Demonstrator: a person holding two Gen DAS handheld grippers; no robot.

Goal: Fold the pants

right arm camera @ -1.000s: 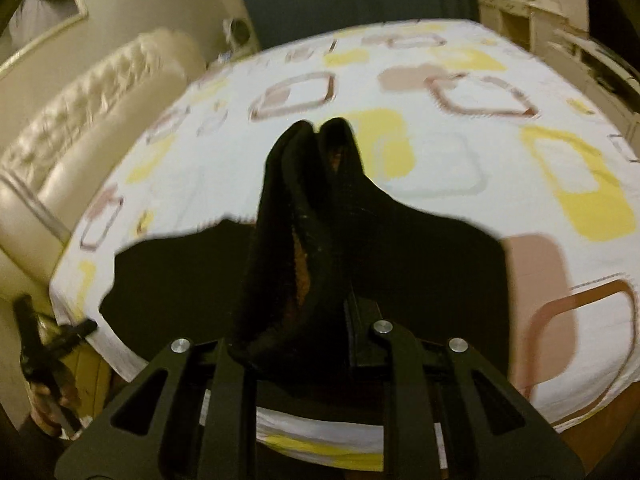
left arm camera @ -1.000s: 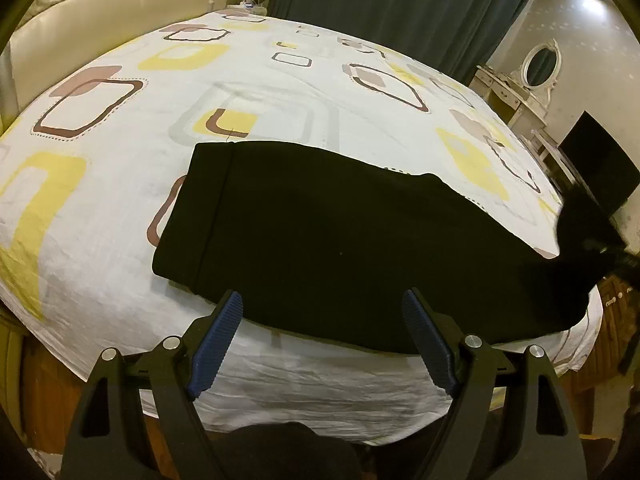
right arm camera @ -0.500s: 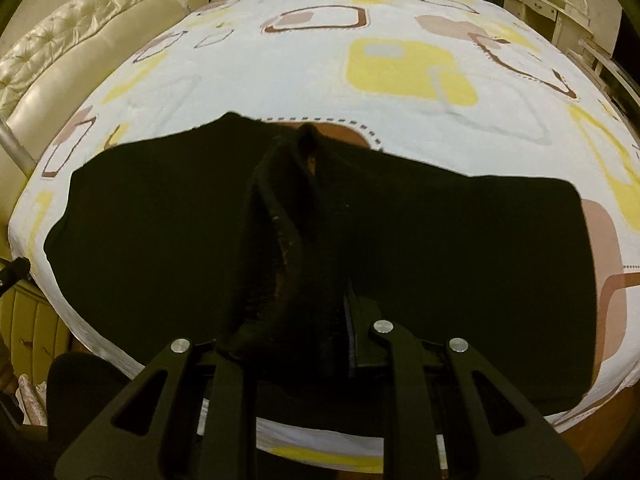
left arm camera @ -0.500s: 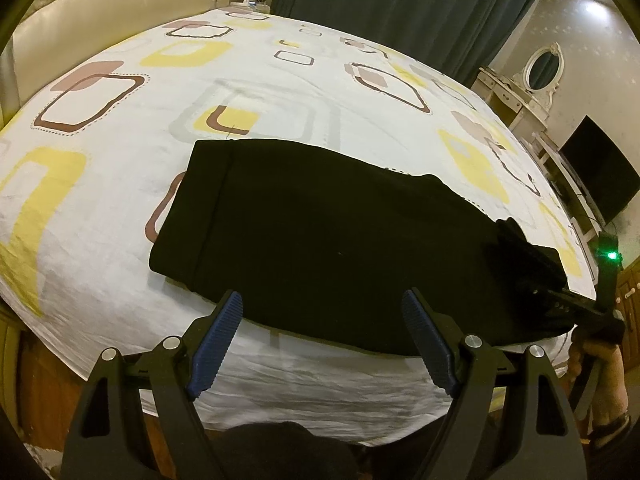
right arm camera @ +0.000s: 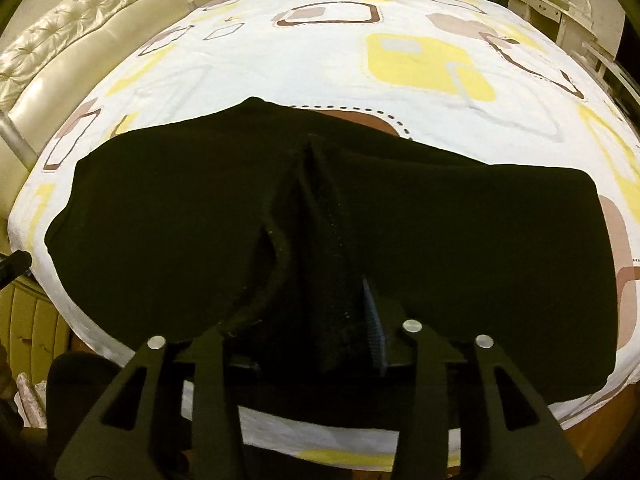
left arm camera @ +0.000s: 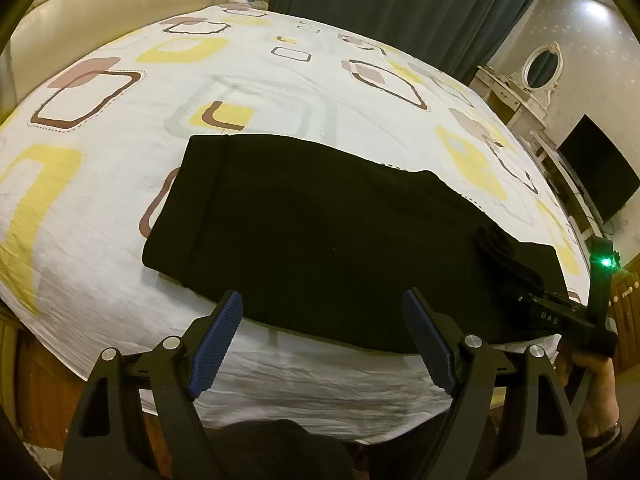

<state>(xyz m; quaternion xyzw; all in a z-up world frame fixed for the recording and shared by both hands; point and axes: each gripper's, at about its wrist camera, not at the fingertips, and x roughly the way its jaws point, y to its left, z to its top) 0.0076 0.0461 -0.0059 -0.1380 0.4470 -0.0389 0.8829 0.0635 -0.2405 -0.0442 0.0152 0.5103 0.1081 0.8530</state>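
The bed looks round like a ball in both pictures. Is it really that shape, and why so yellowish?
Left wrist view: the fisheye lens bulges the bed, warm room light tints it. Right wrist view: same bulge, and the black pants lose nearly all detail.

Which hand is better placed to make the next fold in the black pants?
Probably right. The right claw is opening with a bunch of the pants between its pads; the left claw hangs open, short of the cloth.

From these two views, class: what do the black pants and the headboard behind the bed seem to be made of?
Pants: soft matte knit, maybe fleece; it reflects no light and bunches thickly between the right gripper, whose jaws are opening.
Headboard: glossy cream leather or vinyl, probably padded; it shows shiny highlights and button tufting.
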